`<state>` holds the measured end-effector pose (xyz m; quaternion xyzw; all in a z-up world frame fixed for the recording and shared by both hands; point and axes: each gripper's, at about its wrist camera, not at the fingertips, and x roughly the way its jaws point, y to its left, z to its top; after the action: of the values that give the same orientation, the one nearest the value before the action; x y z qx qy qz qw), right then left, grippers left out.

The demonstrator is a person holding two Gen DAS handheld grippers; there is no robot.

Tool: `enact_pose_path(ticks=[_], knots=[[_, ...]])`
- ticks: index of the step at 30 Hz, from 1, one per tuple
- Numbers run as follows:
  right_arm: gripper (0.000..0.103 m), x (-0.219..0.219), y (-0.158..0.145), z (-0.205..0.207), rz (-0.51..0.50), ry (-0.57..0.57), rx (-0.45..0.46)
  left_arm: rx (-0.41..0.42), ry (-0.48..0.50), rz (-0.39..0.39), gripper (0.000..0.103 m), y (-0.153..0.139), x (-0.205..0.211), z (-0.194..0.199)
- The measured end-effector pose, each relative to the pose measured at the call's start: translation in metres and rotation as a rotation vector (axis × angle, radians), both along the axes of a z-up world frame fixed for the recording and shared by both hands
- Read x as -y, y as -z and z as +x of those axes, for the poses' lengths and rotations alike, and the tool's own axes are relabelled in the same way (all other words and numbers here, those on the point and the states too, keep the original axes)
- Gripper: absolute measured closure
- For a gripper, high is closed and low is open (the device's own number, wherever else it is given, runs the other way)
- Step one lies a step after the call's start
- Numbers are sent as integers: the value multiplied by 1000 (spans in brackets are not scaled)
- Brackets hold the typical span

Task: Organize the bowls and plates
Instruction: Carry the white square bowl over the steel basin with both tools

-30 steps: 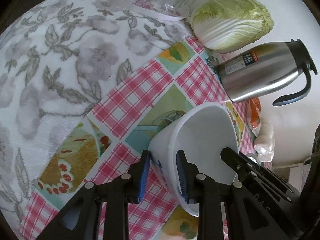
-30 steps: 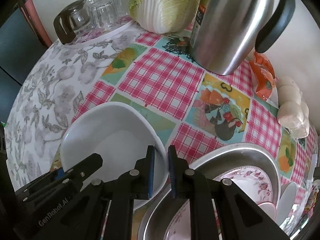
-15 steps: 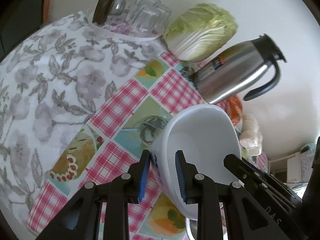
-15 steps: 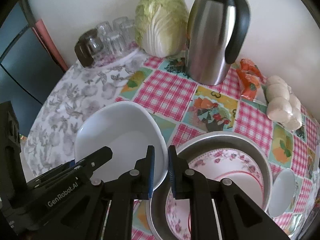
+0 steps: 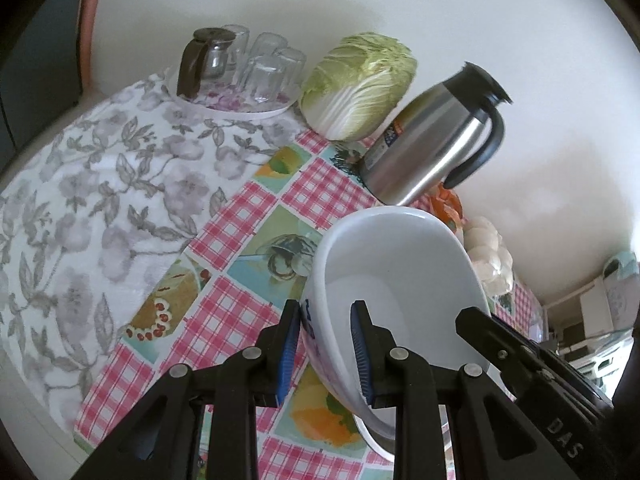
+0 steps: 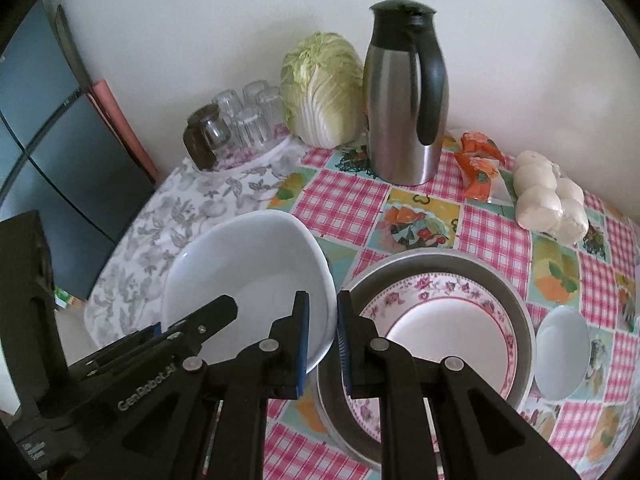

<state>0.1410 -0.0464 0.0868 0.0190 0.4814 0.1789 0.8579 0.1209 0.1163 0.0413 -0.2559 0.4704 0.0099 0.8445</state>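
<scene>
A large white bowl is held in the air above the table by both grippers. My left gripper is shut on the bowl's left rim. My right gripper is shut on its right rim; the bowl also shows in the right wrist view. To its right a metal basin holds a floral-rimmed plate. A small white bowl sits right of the basin.
A steel thermos jug, a cabbage and upturned glasses on a tray stand at the back. Orange packets and bagged white buns lie at back right. A floral cloth covers the table's left part.
Both grippers have lifted the white bowl up and back from the table; the views now take in more of the table and wall.
</scene>
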Motion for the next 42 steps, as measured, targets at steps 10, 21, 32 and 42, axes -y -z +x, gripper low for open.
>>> enact_pose_path(ticks=[10,21,32,42], knots=[[89,43,0,-32,120,50,48,33,59,78,75,-19,33,-8],[89,83,7,-33,230,96,45,22,103,165,75,-23,72,-2],[89,107,3,-36,257,112,32,34,125,162,75,-27,92,0],[89,125,3,-34,272,140,19,26,151,165,75,-25,109,4]])
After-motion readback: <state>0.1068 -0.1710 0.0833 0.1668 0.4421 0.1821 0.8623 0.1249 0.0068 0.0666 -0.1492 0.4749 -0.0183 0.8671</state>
